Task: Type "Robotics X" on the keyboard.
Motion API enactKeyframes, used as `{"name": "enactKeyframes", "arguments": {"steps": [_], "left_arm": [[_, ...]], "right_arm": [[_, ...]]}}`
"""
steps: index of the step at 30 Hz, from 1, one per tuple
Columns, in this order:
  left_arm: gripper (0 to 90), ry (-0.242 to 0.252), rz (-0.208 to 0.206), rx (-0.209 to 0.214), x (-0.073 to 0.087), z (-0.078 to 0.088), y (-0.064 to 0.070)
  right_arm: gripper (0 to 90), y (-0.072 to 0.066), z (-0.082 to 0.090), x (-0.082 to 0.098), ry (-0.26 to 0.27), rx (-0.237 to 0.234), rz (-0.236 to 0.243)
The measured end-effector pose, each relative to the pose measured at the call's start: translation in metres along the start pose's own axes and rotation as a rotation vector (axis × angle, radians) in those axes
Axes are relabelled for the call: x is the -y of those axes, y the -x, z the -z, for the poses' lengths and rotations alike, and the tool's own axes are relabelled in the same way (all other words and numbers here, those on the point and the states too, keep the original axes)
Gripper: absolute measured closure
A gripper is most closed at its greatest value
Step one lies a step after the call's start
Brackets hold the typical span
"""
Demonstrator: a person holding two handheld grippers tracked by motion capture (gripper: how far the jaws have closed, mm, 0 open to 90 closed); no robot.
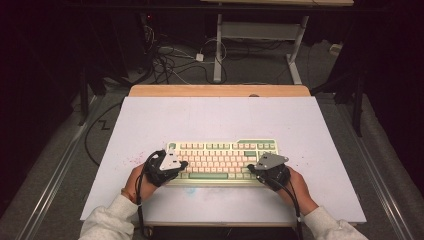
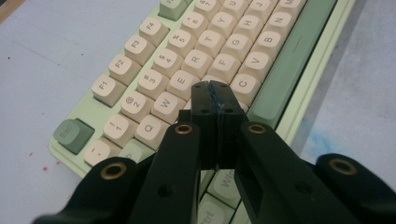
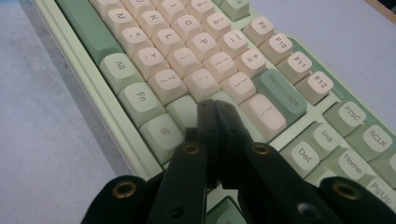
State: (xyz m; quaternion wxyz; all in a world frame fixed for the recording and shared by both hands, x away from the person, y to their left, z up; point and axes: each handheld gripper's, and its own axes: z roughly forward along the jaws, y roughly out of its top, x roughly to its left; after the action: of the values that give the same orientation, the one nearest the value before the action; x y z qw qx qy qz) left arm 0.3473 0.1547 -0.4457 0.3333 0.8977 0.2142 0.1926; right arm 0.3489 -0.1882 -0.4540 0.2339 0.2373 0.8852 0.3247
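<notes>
At six o'clock in the high view, two grey sleeves come in from the near edge of the white table [image 1: 210,115]. Just beyond them, the left gripper [image 1: 181,164] sits at the seven o'clock end of the keyboard [image 1: 222,159], the right gripper [image 1: 250,169] at its five o'clock end. Each has its jaws pressed together with nothing between them. In the left gripper view the tips [image 2: 212,93] rest over the keys near C and E; in the right gripper view the tips [image 3: 212,108] lie beside the Backspace key [image 3: 279,88]. The keyboard lies flat near the table's middle. At twelve o'clock, a wooden edge [image 1: 220,90], then cables [image 1: 170,60] on the floor.
</notes>
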Motion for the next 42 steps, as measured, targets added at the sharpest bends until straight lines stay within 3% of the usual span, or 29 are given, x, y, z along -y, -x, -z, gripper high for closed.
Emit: {"name": "enactKeyframes", "arguments": {"steps": [9, 20, 42], "left_arm": [[87.3, 0.004, -0.014, 0.028, -0.005, -0.007, 0.005], [87.3, -0.027, -0.026, 0.035, -0.006, -0.014, 0.007], [87.3, -0.031, -0.02, 0.036, -0.007, -0.015, 0.005]], "right_arm": [[90.0, 0.0, 0.0, 0.0, 0.001, 0.001, -0.003], [90.0, 0.0, 0.0, 0.0, 0.002, 0.005, 0.002], [90.0, -0.001, 0.0, 0.0, 0.001, 0.002, 0.002]]}}
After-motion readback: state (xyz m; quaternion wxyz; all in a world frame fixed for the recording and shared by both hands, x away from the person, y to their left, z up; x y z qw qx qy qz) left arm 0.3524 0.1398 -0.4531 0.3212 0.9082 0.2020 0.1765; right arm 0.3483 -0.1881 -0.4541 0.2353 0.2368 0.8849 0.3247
